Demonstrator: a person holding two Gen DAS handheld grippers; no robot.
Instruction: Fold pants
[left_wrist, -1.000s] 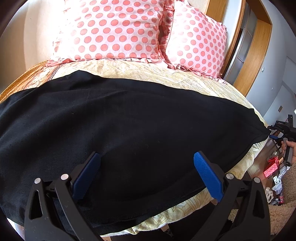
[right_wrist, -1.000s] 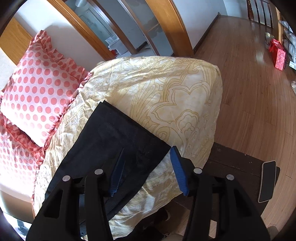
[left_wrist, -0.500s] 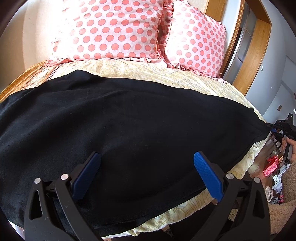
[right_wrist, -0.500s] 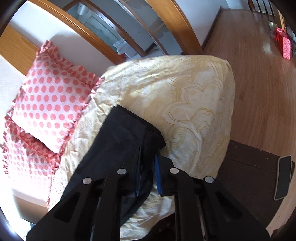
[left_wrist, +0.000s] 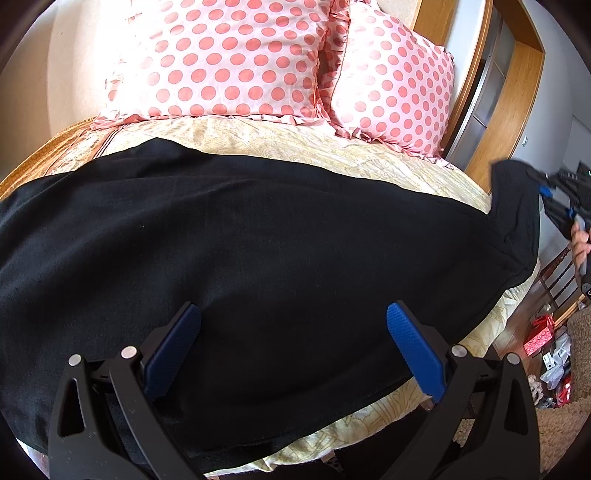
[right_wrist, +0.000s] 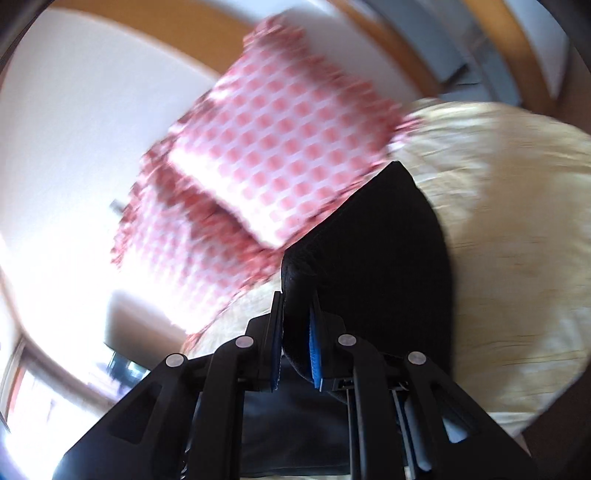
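Left wrist view: one pair of black pants spread across the bed, two dotted pillows behind. The left gripper gapes wide above the pants, holding nothing. The right gripper pinches the raised pants end.
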